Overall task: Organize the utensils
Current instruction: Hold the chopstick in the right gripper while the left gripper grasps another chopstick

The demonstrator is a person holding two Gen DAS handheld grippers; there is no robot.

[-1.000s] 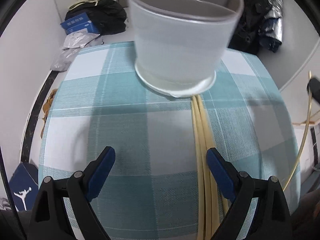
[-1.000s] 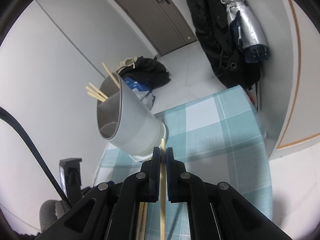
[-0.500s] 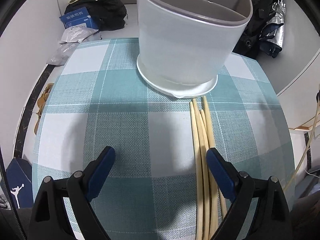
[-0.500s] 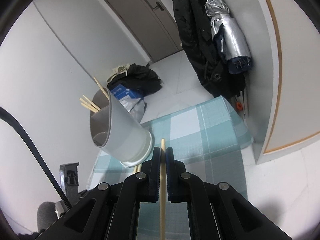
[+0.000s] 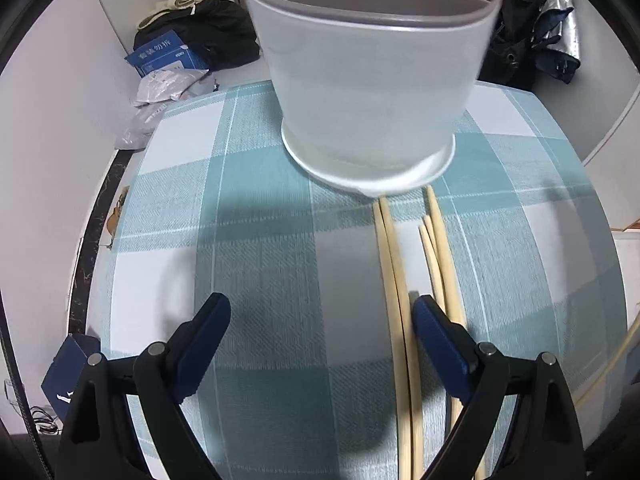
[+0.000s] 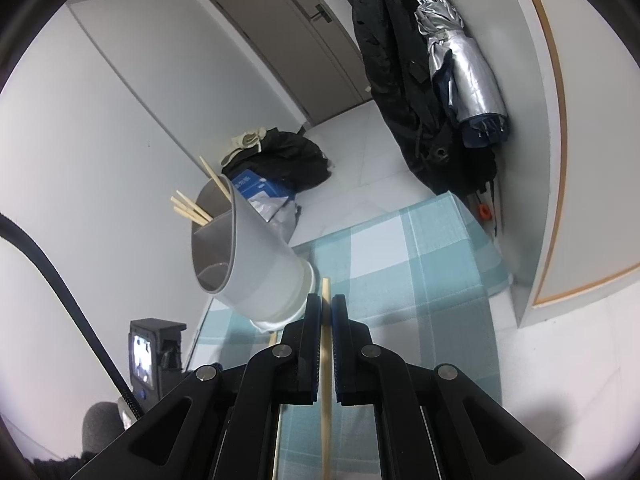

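A pale grey divided utensil holder [image 5: 372,80] stands on the teal checked tablecloth [image 5: 256,248]. Several bamboo chopsticks [image 5: 394,280] lie on the cloth in front of it, running toward me. My left gripper [image 5: 322,312] hovers above the cloth, open and empty, its right finger over the chopsticks. In the right wrist view the holder [image 6: 256,260] has several chopsticks [image 6: 192,208] sticking out of its far compartment. My right gripper [image 6: 326,304] is shut on one chopstick [image 6: 326,380], whose tip points toward the holder's base.
Beyond the table, a black bag [image 6: 280,160], a blue box [image 5: 160,54] and plastic packets [image 5: 168,84] lie on the floor. A dark coat [image 6: 400,80] and a silver umbrella [image 6: 460,60] hang at the right wall. A small screen device [image 6: 152,352] stands at the left.
The left wrist view tilted, so the holder first slid away and then came back closer. The chopsticks on the cloth spread apart. The right gripper lifted a little with its chopstick.
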